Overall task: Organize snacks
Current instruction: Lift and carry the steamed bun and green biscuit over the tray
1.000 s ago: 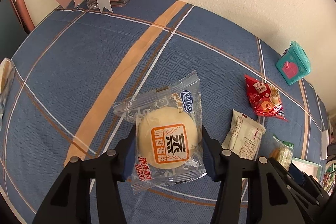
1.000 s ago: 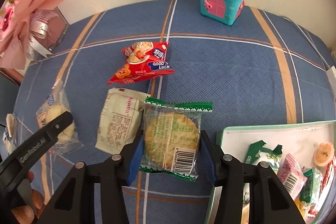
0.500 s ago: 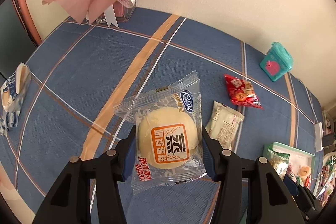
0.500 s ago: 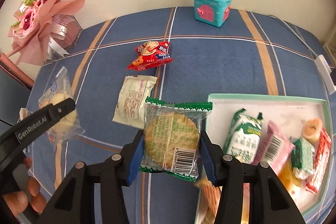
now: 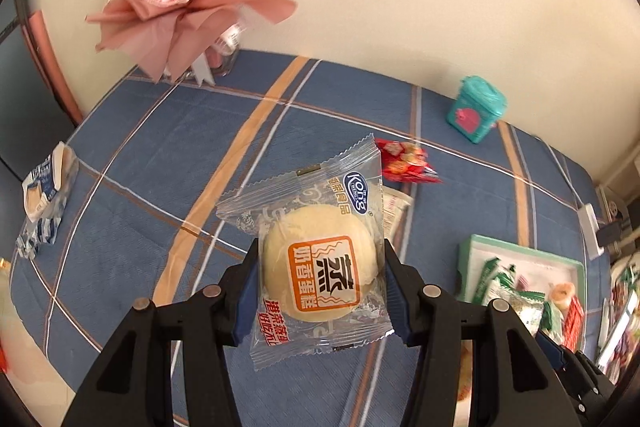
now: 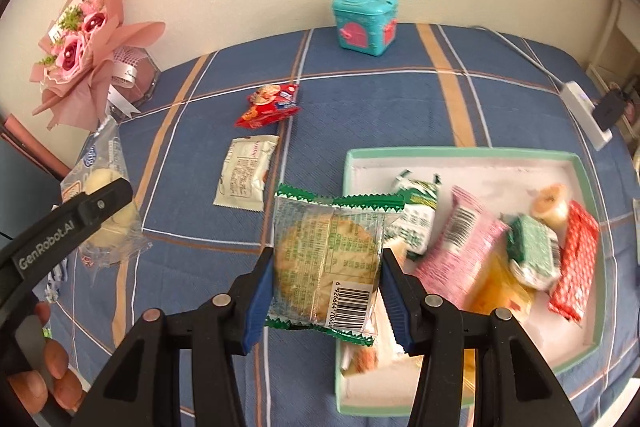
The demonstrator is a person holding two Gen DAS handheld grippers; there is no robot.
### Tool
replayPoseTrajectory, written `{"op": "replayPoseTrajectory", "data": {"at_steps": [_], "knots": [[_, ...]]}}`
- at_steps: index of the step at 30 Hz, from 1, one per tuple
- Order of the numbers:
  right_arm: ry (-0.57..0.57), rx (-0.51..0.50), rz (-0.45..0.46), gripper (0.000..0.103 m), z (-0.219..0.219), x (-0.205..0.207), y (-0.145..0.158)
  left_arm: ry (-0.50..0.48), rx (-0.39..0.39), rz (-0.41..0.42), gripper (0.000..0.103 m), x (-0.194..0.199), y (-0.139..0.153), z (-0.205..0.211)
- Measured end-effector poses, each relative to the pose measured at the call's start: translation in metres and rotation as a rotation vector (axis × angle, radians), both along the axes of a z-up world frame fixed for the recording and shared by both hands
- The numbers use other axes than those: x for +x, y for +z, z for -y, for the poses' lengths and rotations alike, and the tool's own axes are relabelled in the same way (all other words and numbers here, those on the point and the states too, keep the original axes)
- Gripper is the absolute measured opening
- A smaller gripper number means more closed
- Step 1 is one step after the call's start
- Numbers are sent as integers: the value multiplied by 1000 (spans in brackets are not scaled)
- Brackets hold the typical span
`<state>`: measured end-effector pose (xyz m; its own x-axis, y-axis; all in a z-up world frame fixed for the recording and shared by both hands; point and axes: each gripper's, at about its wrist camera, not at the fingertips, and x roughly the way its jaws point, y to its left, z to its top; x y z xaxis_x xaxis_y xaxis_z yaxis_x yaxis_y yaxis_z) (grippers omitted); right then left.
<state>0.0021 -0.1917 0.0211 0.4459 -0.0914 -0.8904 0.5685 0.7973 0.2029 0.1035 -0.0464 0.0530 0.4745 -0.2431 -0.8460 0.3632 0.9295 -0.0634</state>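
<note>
Two snacks aloft, one per tool. Right tool (image 6: 326, 269) clamps green-edged cracker pack (image 6: 326, 261) above near-left corner of tray (image 6: 472, 153), likely for drop among packets there. Left tool (image 5: 320, 279) pinches steamed cake pack (image 5: 318, 263) left of tray, raised off blue plaid worktop (image 5: 160, 155), likely tray-bound. Red pack (image 6: 269, 100), white sachet (image 6: 245, 171) lie beyond tray's left edge, unsorted.

Your left claw (image 5: 320, 277) pinches a clear-wrapped pale round cake (image 5: 320, 267) with an orange label, held flat between its pads, while your right claw (image 6: 326, 285) grips a green-edged cracker packet (image 6: 326, 261), barcode toward you. Ahead of the right claw and to its left lie a cream sachet (image 6: 246, 171) and, beyond it, a red snack bag (image 6: 268, 105). To the right claw's right sits the green-rimmed tray (image 6: 460, 151) with mixed packets heaped inside.
</note>
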Motion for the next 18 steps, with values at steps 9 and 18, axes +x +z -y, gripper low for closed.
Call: {"op": "replayPoseTrajectory", "data": {"at_steps": [9, 18], "knots": [[-86, 19, 12, 53, 27, -50, 2, -152, -17, 55, 55, -52, 18, 40], [-227, 3, 0, 53, 71, -107, 3, -309, -28, 55, 55, -105, 18, 84]]}}
